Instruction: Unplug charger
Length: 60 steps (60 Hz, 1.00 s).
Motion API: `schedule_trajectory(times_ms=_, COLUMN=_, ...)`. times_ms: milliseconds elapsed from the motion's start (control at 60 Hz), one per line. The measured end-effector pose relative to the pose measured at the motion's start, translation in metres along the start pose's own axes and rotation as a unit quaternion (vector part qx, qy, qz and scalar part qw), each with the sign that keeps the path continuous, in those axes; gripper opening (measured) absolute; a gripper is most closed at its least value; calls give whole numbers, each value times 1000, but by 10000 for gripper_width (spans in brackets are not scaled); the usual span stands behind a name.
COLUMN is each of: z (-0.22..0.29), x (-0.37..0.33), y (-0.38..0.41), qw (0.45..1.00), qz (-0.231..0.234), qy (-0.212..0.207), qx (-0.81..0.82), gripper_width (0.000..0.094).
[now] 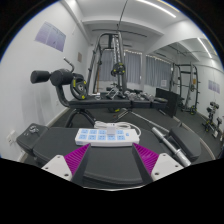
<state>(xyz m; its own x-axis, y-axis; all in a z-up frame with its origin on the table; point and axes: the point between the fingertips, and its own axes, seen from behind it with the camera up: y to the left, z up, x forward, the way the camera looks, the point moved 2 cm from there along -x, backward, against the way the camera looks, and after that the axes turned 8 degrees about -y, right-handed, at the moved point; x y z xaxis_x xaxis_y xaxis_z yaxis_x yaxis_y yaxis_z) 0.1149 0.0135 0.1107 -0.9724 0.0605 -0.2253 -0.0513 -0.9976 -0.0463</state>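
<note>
A white power strip with a row of pale blue sockets lies flat on a black padded surface, just ahead of my fingers. A white cable leaves its right end. I cannot make out a charger on the strip. My gripper is low over the near part of the black surface, centred on the strip. Its two magenta pads stand wide apart. Only the dark surface shows between them; nothing is held.
This is a gym room. A weight machine with a metal frame stands beyond the strip, a black padded roller to the left, and a rack to the right. A metal bar lies at the right.
</note>
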Motion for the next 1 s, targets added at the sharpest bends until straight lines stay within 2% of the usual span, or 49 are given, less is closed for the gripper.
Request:
schedule_trajectory(times_ms=317, z=-10, x=130, y=11, qw=1000, qz=10, qy=-20, qx=-1, gripper_width=860)
schedule_trajectory(times_ms=483, z=-21, x=190, y=14, qw=1000, qz=8, qy=-12, qx=-12, gripper_width=852)
schedule_trajectory(times_ms=617, z=-28, x=224, y=9, qw=1000, qz=2, qy=6, qx=-10, gripper_width=852)
schedule_trajectory(times_ms=783, z=-27, x=244, y=4, qw=1000, qz=0, qy=4, qx=-2, gripper_width=825)
schedule_trajectory(times_ms=817, z=-27, x=244, y=5, qw=1000, qz=2, qy=4, qx=-2, gripper_width=794)
schedule_trajectory(times_ms=883, z=-28, x=247, y=3, qw=1000, qz=1, qy=6, qx=-6, gripper_width=281)
schedule_trajectory(times_ms=950, z=-27, x=249, y=6, qw=1000, qz=5, qy=3, qx=-12, gripper_width=213)
schedule_trajectory(times_ms=1000, z=-27, x=250, y=6, qw=1000, qz=5, qy=3, qx=-7, gripper_width=211)
